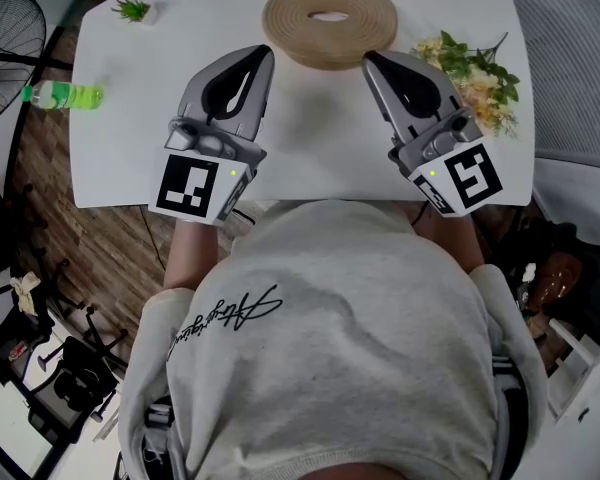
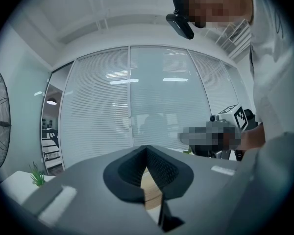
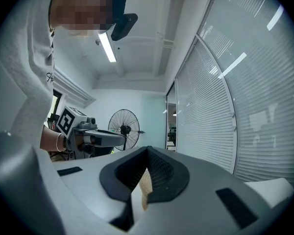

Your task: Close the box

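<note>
Box [image 1: 329,20] just ahead, between left gripper [image 1: 264,56] and right gripper [image 1: 369,61], jaws together, empty.

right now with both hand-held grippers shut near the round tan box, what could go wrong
1. The left hand-held gripper and right hand-held gripper are both shut, tips beside the round tan woven box, which sits far back on the white table. A push with closed tips might slide it away rather than close it.
2. The yellow and white flower bunch lies close to the right one. A sideways swing could knock it.
</note>
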Demonstrator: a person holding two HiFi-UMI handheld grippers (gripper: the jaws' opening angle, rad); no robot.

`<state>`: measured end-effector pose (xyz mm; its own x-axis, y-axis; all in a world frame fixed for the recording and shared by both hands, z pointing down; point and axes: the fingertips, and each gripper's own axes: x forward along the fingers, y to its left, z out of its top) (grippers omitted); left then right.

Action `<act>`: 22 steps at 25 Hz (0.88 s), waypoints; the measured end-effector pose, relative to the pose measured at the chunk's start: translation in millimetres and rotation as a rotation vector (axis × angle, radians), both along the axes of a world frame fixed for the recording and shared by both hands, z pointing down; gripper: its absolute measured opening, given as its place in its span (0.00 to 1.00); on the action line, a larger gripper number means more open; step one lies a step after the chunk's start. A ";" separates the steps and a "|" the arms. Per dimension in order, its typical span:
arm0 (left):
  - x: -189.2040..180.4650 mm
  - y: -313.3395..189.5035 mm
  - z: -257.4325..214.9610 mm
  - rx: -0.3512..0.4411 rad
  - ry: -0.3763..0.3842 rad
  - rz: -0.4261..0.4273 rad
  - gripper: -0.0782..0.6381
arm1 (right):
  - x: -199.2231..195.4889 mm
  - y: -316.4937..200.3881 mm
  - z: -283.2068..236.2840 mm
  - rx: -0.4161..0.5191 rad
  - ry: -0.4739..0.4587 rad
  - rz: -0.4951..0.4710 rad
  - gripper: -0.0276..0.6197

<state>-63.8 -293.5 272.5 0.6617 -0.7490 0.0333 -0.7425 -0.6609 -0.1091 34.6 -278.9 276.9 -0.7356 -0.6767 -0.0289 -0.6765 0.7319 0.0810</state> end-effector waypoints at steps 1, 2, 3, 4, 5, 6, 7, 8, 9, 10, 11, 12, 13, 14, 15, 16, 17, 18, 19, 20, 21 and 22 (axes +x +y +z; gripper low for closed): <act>0.4 -0.1 0.7 -0.001 -0.005 0.001 0.11 | 0.6 -0.2 -0.3 0.001 0.001 0.000 0.05; 0.6 -0.1 2.1 -0.003 -0.013 0.003 0.11 | 1.0 -0.5 -0.6 0.002 0.003 -0.001 0.05; 1.2 -0.5 2.3 -0.002 -0.016 0.005 0.11 | 1.3 -0.9 -0.5 0.002 0.004 -0.001 0.05; 2.3 -0.9 1.3 0.000 -0.012 0.007 0.11 | 1.4 -1.3 -0.2 0.002 0.006 -0.002 0.05; 2.9 -1.3 0.9 0.002 -0.010 0.008 0.11 | 1.6 -1.5 0.1 0.002 0.008 -0.002 0.05; 2.9 -1.5 1.2 0.001 -0.013 0.007 0.11 | 1.6 -1.6 0.4 0.002 0.009 -0.002 0.05; 2.7 -1.8 1.2 0.001 -0.015 0.005 0.11 | 1.6 -1.6 0.5 0.002 0.009 -0.002 0.05; 2.8 -1.9 0.3 0.002 -0.013 0.004 0.11 | 1.7 -1.5 0.6 0.003 0.010 -0.003 0.05; 3.5 -1.9 -1.1 0.005 -0.007 0.006 0.11 | 2.0 -1.4 0.7 0.003 0.011 -0.003 0.05; 4.0 -1.6 -1.9 0.008 -0.005 0.008 0.11 | 2.3 -1.4 0.8 0.003 0.013 -0.003 0.05; 3.9 -1.3 -1.0 0.009 -0.010 0.011 0.11 | 2.6 -1.5 0.9 0.004 0.014 -0.003 0.05; 3.6 -1.0 0.5 0.007 -0.018 0.013 0.11 | 2.9 -1.5 0.9 0.004 0.014 -0.002 0.05; 3.7 -1.0 0.3 0.007 -0.018 0.013 0.11 | 3.0 -1.5 0.9 0.004 0.015 -0.002 0.05; 4.3 -1.2 -1.6 0.010 -0.009 0.012 0.11 | 3.1 -1.4 0.7 0.004 0.015 -0.002 0.05; 5.1 -1.3 -3.6 0.013 0.001 0.010 0.11 | 3.0 -1.3 0.5 0.004 0.015 -0.002 0.05; 5.5 -1.2 -4.6 0.015 0.006 0.010 0.11 | 2.9 -1.0 0.3 0.004 0.015 -0.002 0.05; 5.8 -0.9 -4.6 0.015 0.006 0.011 0.11 | 2.8 -0.8 0.3 0.004 0.015 -0.003 0.05; 5.8 -0.6 -3.8 0.014 0.002 0.013 0.11 | 2.7 -0.7 0.4 0.004 0.016 -0.003 0.05; 5.8 -0.3 -2.6 0.014 -0.003 0.015 0.11 | 2.6 -0.6 0.5 0.004 0.016 -0.002 0.05; 6.0 -0.2 -2.0 0.015 -0.007 0.017 0.11 | 2.6 -0.6 0.8 0.004 0.016 -0.002 0.05; 6.7 -0.3 -2.7 0.017 -0.004 0.018 0.11 | 2.7 -0.5 0.9 0.004 0.016 -0.003 0.05; 7.3 -0.4 -3.8 0.017 0.001 0.018 0.11 | 2.8 -0.5 0.9 0.004 0.015 -0.003 0.05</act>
